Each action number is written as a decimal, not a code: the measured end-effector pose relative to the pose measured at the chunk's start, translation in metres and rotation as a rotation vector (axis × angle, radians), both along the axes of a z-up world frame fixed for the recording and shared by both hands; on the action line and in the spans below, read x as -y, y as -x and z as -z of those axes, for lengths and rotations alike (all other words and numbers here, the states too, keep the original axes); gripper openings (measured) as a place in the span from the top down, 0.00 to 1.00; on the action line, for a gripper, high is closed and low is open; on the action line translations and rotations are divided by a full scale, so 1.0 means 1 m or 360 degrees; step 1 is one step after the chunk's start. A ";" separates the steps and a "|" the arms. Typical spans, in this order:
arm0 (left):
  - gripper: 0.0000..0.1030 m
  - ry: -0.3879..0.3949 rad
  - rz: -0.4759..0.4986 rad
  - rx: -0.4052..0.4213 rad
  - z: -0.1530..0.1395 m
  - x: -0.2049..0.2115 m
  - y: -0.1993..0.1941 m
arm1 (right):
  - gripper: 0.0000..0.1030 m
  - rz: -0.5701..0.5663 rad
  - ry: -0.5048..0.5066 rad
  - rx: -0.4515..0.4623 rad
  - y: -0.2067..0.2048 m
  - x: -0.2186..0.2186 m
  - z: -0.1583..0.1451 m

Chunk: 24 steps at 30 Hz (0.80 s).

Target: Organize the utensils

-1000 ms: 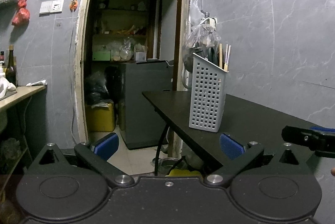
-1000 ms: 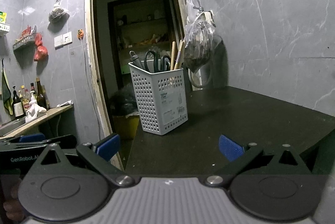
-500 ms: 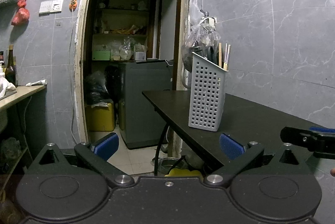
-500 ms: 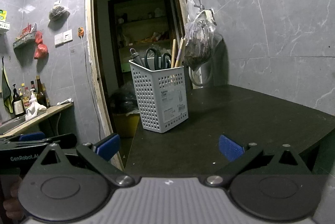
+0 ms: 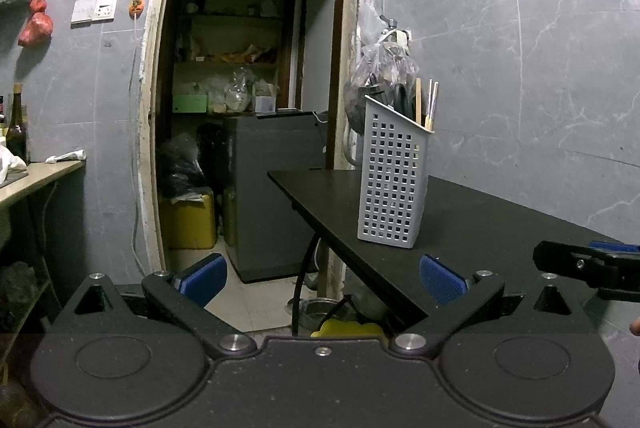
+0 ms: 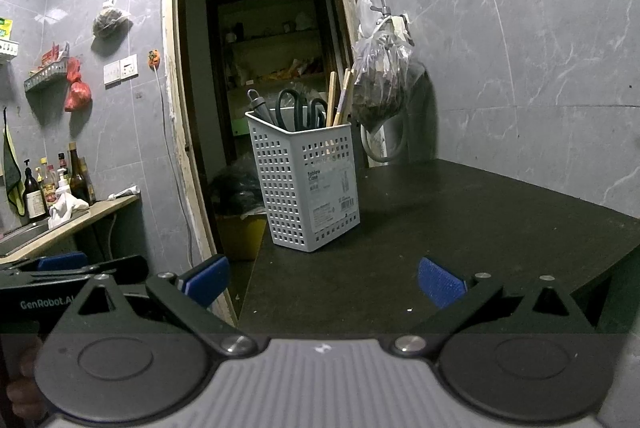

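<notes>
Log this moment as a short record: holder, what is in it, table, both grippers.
holder: grey perforated basket, upright near the table's left edge
contents: black-handled scissors, wooden chopsticks, grey-handled tool
table: dark top, no loose utensils visible on it
left gripper: open, empty
right gripper: open, empty

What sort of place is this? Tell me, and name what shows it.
Probably a small home kitchen or utility room: a grey perforated utensil caddy with scissors and chopsticks stands on a dark table, bottles line a counter, and a doorway opens onto pantry shelves.
</notes>
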<state>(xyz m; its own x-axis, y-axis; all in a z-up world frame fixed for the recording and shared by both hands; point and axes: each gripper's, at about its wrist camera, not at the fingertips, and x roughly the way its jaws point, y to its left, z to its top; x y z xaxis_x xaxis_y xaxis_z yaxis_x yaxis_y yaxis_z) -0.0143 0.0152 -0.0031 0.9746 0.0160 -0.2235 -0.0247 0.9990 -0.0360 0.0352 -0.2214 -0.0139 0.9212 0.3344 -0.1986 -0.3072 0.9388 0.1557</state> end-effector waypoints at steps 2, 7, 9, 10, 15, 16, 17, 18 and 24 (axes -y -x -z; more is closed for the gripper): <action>0.01 -0.0003 0.0001 -0.0002 0.000 -0.001 0.000 | 0.00 -0.0003 -0.0002 -0.0006 0.000 0.000 0.000; 0.01 -0.0004 0.0001 -0.0003 0.000 0.000 0.000 | 0.00 -0.0010 -0.0001 -0.0013 -0.002 0.001 0.000; 0.01 -0.0005 0.0001 -0.0001 0.000 0.000 0.000 | 0.00 -0.0010 0.0000 -0.0015 -0.001 0.001 0.000; 0.01 -0.0005 0.0002 -0.0001 0.000 0.000 0.000 | 0.00 -0.0010 -0.0001 -0.0015 -0.001 0.001 0.000; 0.01 -0.0009 0.0005 0.0000 0.000 -0.001 -0.001 | 0.00 -0.0014 0.0001 -0.0019 -0.001 0.001 -0.001; 0.01 -0.0009 0.0005 -0.0001 0.000 -0.001 -0.001 | 0.00 -0.0015 0.0001 -0.0019 -0.001 0.001 -0.001; 0.01 -0.0009 0.0004 -0.0001 0.000 -0.001 -0.001 | 0.00 -0.0014 0.0002 -0.0018 -0.001 0.001 -0.001; 0.01 -0.0009 0.0005 -0.0001 0.000 -0.001 -0.001 | 0.00 -0.0015 0.0002 -0.0018 -0.001 0.001 -0.001; 0.01 0.0002 0.0003 -0.0012 0.000 -0.001 -0.001 | 0.00 -0.0015 0.0006 -0.0021 -0.002 0.001 -0.001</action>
<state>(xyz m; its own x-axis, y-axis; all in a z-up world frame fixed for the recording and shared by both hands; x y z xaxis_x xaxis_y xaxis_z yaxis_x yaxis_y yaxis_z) -0.0132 0.0165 -0.0030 0.9729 0.0140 -0.2308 -0.0233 0.9990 -0.0373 0.0368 -0.2220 -0.0131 0.9153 0.3424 -0.2122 -0.3140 0.9364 0.1566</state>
